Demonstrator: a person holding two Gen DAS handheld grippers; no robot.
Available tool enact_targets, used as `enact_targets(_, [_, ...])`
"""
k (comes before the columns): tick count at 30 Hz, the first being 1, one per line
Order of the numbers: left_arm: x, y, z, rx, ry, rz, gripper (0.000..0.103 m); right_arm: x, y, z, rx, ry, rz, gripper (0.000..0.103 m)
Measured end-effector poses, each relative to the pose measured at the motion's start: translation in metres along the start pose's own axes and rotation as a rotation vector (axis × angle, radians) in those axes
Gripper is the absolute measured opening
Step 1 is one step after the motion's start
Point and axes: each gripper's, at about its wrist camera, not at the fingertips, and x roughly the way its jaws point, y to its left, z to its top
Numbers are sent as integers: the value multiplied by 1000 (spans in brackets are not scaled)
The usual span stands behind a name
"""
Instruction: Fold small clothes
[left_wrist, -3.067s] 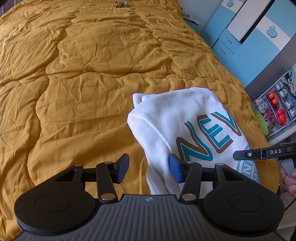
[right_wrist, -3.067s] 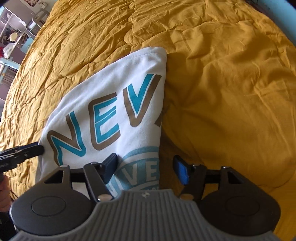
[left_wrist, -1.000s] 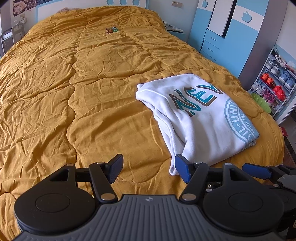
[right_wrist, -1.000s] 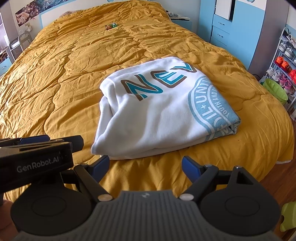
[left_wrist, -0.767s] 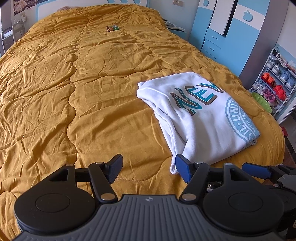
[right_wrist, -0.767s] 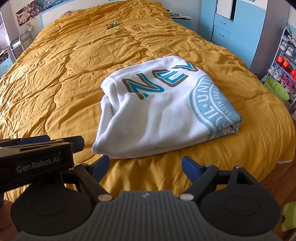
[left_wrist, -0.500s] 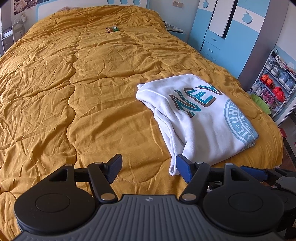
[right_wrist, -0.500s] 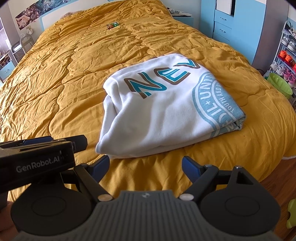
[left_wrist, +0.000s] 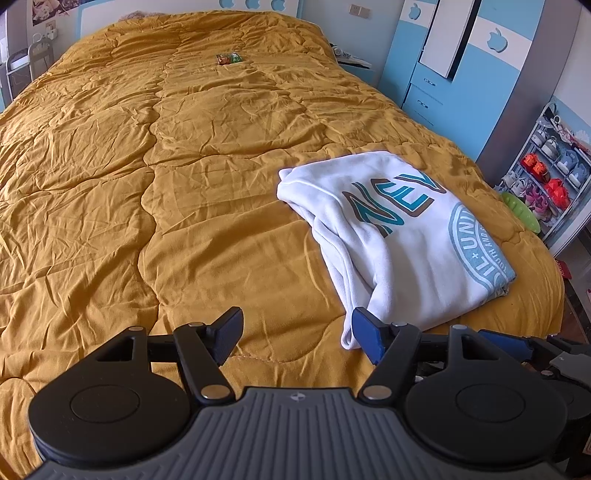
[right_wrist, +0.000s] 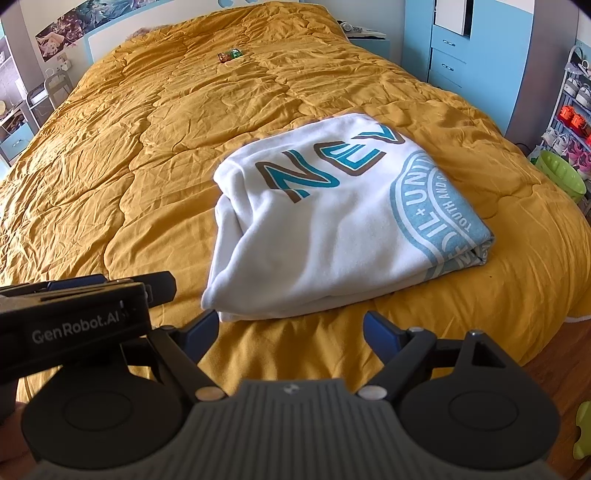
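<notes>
both grippers gape empty near one folded white sweatshirt (right_wrist: 332, 236), apparently untouched.

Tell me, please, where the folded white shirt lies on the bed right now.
The shirt lies on the yellow quilt near the bed's foot, toward the side by the blue wardrobe, just ahead of both open grippers.

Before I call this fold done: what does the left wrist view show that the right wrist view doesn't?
Left wrist only: the white wardrobe door with apple cutouts. Right wrist only: the wall poster by the headboard and wooden floor. Both: folded white sweatshirt on the mustard quilt, a small packet far up the bed, the shoe rack, both tools open and empty.
</notes>
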Motion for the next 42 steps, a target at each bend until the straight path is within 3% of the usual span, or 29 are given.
enact_targets(42, [-2, 1, -5, 15, 4, 9, 79, 0, 4, -6, -5, 12, 13, 81])
